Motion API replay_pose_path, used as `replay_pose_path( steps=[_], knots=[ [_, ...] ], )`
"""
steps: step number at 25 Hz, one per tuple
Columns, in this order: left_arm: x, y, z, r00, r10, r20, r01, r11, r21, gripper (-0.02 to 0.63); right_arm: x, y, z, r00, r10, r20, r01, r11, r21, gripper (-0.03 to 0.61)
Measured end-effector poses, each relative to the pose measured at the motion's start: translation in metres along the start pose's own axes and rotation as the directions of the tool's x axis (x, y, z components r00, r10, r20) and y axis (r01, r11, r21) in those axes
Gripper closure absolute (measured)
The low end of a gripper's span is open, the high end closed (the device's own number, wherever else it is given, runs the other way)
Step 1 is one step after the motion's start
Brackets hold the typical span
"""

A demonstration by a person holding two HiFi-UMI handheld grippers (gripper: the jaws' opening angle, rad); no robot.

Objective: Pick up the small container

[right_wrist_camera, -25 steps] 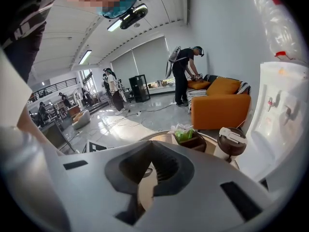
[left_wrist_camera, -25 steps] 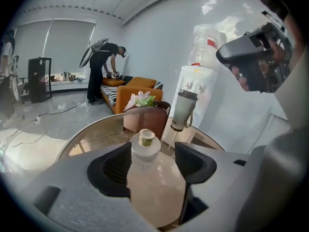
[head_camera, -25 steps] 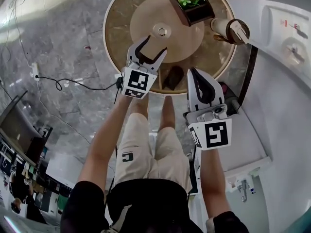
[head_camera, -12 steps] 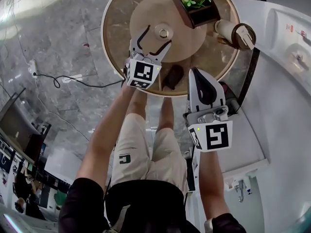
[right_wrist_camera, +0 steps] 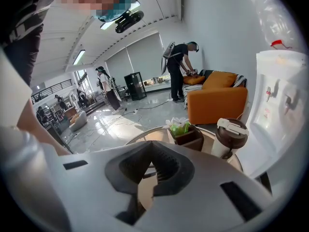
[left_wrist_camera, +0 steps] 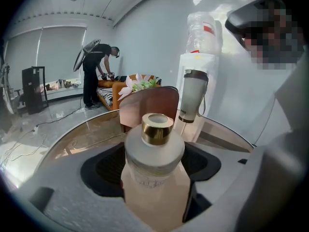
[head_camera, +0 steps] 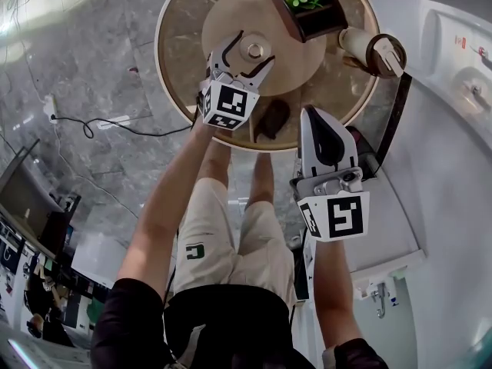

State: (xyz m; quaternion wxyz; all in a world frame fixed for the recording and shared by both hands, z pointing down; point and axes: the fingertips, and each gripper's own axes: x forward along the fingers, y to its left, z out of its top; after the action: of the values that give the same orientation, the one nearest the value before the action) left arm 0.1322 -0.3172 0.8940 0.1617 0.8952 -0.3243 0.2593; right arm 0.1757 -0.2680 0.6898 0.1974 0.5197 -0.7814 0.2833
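Note:
The small container (head_camera: 254,51), a frosted bottle with a gold cap, stands upright on the round table (head_camera: 178,60). My left gripper (head_camera: 253,48) is open with the bottle between its jaws. In the left gripper view the container (left_wrist_camera: 154,151) fills the middle, and the dark pads (left_wrist_camera: 104,166) show on either side of it with gaps, not pressing. My right gripper (head_camera: 317,115) hangs shut by the table's near edge, to the right, with nothing in it. In the right gripper view its tips (right_wrist_camera: 153,148) meet.
A dark planter with flowers (head_camera: 307,10) stands at the table's far side, and a tumbler with a brown lid (head_camera: 374,52) at its right. A white water dispenser (head_camera: 453,98) stands to the right. A cable (head_camera: 100,125) lies on the floor at the left.
My left gripper has moved forward over the table and its jaws have spread wider; they now stand on either side of the container. The right gripper has hardly moved.

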Motion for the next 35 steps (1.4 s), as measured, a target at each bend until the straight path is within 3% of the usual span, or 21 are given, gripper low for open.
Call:
replay_pose_path(
  steps=[13,21,35],
  knots=[
    [0.012,0.002,-0.001,1.0,-0.003,-0.026,0.004,0.998,0.055,0.268,-0.005,-0.003,-0.002,1.0,-0.001,-0.006,0.001,1.0,0.003,0.575],
    [0.0,0.0,0.001,0.999,0.002,-0.033,-0.001,1.0,0.02,0.268,-0.013,-0.003,0.004,1.0,-0.004,0.004,0.004,1.0,-0.008,0.575],
    [-0.068,-0.042,0.069,1.0,0.016,-0.017,-0.016,1.0,-0.014,0.268,-0.084,0.01,0.049,0.998,0.001,0.066,0.003,0.998,-0.062,0.575]
  ],
)
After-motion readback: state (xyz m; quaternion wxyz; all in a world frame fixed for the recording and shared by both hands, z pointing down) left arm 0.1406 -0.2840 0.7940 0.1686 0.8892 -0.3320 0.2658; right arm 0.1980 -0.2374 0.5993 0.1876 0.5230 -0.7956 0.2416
